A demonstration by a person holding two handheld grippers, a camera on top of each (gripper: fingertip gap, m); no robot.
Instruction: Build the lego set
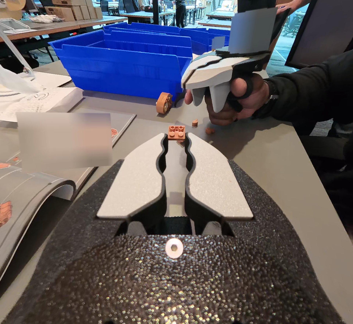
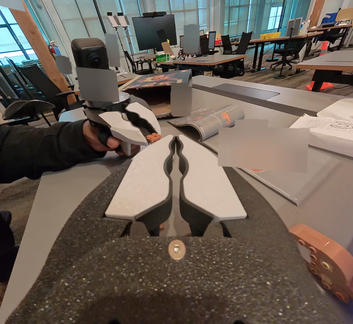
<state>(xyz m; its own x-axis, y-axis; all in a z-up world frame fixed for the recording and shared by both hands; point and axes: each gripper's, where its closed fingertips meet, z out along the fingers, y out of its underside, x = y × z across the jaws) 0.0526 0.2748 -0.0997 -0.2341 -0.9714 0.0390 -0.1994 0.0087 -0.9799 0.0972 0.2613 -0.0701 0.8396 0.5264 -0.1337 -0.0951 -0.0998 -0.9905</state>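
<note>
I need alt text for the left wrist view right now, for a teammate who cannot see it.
The left gripper pinches a small orange-brown studded plastic brick at its fingertips above a grey table. Ahead to the right, a hand holds the right gripper, jaws shut, near a round tan brick-built disc and blue plastic bins.

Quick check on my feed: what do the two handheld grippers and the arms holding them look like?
Both the left gripper and right gripper have pale grey jaws with wavy black inner pads on speckled black bodies. Black finger loops, black long sleeves, and a wristwatch on the right arm.
</note>
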